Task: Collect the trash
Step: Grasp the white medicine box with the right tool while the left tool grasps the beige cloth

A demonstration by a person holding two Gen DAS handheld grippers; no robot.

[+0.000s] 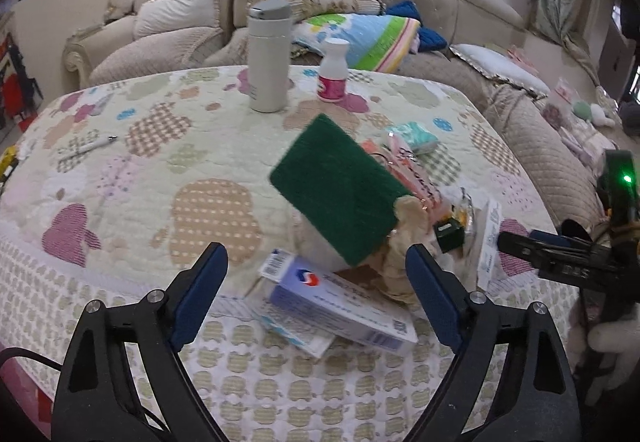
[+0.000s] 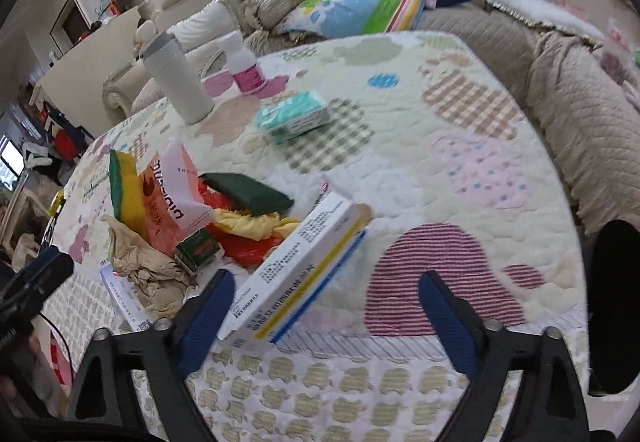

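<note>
A heap of trash lies near the front edge of the quilt-covered table (image 1: 120, 202). In the left wrist view a green scouring sponge (image 1: 336, 186) leans on crumpled brown paper (image 1: 400, 262), with a blue-and-white carton (image 1: 340, 294) in front. My left gripper (image 1: 316, 254) is open just above that carton, gripping nothing. In the right wrist view a white carton with yellow and blue stripes (image 2: 304, 262) lies between the wide-apart pads of my right gripper (image 2: 326, 278), close to the left pad. Behind it are a small green box (image 2: 198, 248), an orange packet (image 2: 172, 194) and a yellow-red wrapper (image 2: 248, 230).
A white thermos (image 1: 268, 58), a pill bottle (image 1: 334, 72), a teal tissue pack (image 1: 416, 136) and a pen (image 1: 96, 144) sit farther back on the table. A sofa with cushions (image 1: 180, 14) wraps around behind. A gloved hand (image 1: 616, 342) holds the right gripper at the frame's right edge.
</note>
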